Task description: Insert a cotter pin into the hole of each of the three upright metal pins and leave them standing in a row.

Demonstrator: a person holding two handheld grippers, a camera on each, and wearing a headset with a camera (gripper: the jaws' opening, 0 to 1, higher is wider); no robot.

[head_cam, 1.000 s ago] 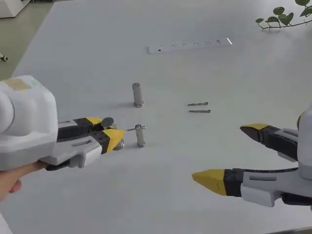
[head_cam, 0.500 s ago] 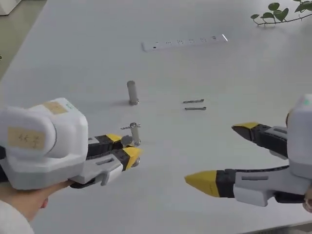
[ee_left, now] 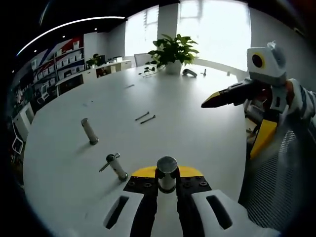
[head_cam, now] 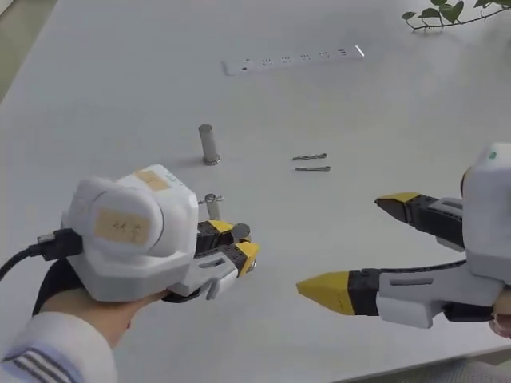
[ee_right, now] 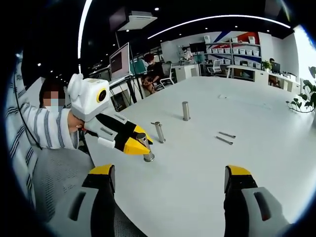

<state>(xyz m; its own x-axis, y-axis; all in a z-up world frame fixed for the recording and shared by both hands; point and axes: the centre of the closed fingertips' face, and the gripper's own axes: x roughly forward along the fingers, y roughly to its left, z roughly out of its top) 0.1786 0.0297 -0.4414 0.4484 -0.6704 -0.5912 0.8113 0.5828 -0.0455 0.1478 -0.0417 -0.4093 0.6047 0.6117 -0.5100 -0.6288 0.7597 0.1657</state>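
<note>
1. Metal pins (head_cam: 207, 144), three in number, are carried by the pale worktop (head_cam: 120, 80), the largest body here. Its bare surface leaves room for a row running away from the person.
2. The left claw (head_cam: 239, 243) has its jaws drawn narrow around the held pin (ee_left: 167, 173), gripping the shaft just below the head. The likely purpose is to steady that pin so its hole can take a cotter.
3. The right claw (head_cam: 351, 243) has its jaws spread wide and carries nothing. It is poised above the worktop, well apart from the left claw, and is judged free to fetch a cotter.
4. The power strip (head_cam: 291, 60) lies at the far side, away from the work.
5. The held pin is nearest the person; in the right gripper view its foot appears to rest on the worktop. The fitted pin (ee_left: 117, 166) stands just beside the left claw with a cotter through its head, so one of three looks done. The bare pin (ee_left: 89, 131) stands farther off, with no cotter in it.
6. The loose cotter pins (head_cam: 312, 168), two, lie flat side by side on the right claw's side of the row.
</note>
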